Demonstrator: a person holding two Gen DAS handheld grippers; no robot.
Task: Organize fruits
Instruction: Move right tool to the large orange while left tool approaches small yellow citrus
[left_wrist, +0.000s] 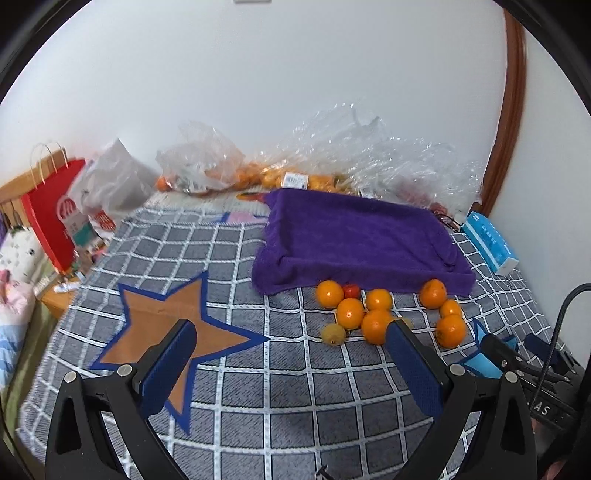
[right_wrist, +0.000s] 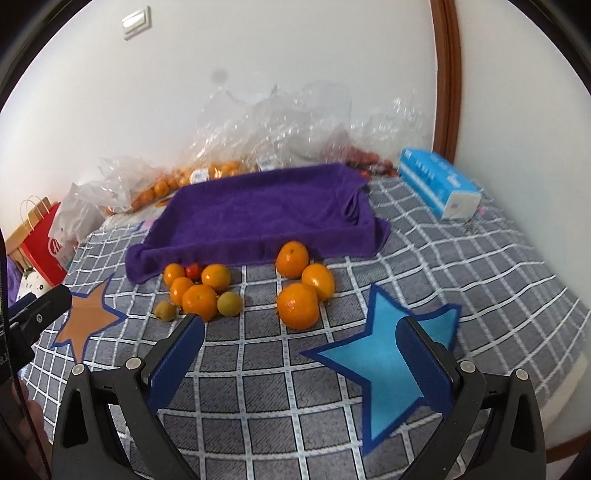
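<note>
Several oranges lie in two loose groups on the checked cloth, just in front of a purple towel-lined tray. Two small yellow-green fruits and a small red one sit among them. An orange star patch lies to the left, a blue star patch to the right. My left gripper is open above the cloth, short of the fruit. My right gripper is open too, over the blue star's left side.
Clear plastic bags with more oranges are piled against the wall behind the tray. A blue tissue pack lies at the right, a red paper bag at the left edge. The other gripper shows at the lower right.
</note>
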